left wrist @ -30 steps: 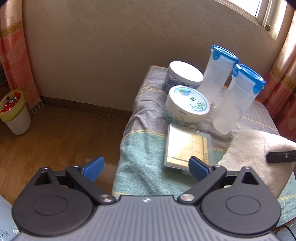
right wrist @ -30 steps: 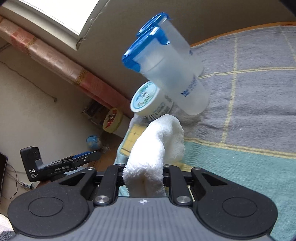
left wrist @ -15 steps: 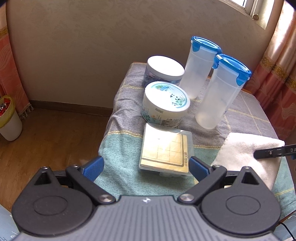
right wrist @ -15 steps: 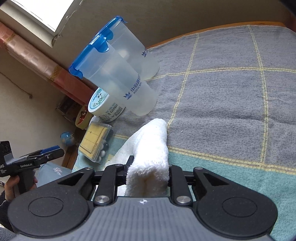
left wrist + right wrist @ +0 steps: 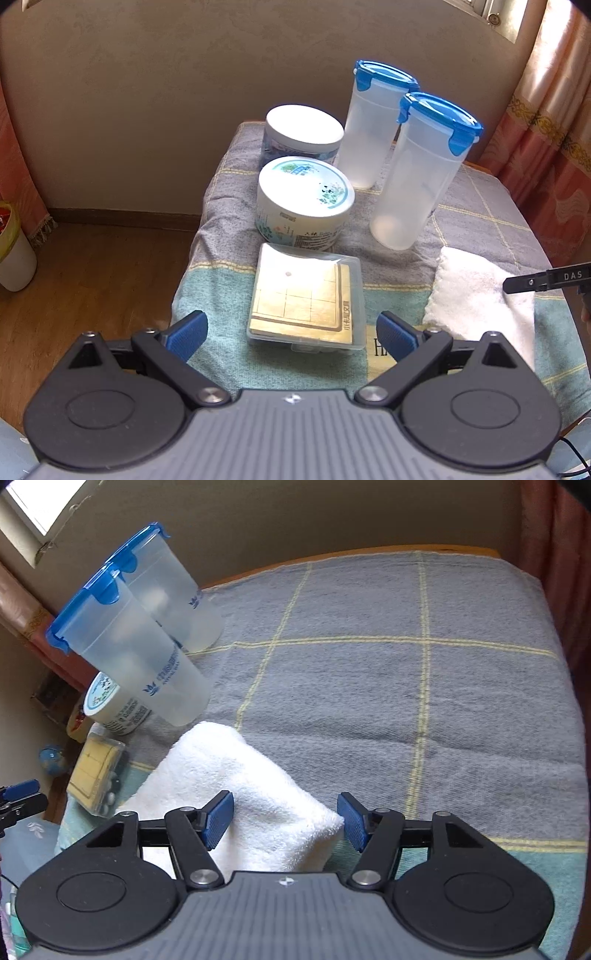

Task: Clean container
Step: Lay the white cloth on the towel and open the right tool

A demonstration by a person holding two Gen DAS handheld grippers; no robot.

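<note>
Container (image 5: pixel 417 173): tall, translucent, blue clip lid, upright. Left fingers (image 5: pixel 291 332) spread, empty; right fingers (image 5: pixel 284 821) just opening off towel (image 5: pixel 236 794).

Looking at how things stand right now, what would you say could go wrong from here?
1. The right gripper has just been opening; the white terry towel lies loose between its jaws, so a re-grip may catch only a fold.
2. The two tall translucent blue-lidded containers stand close together on soft cloth; nudging one could topple both.
3. The open left gripper hovers by the clear flat box.

My right tool (image 5: pixel 284 821) has just been opening, and the white towel (image 5: pixel 236 794) now lies loose between its jaws.
</note>
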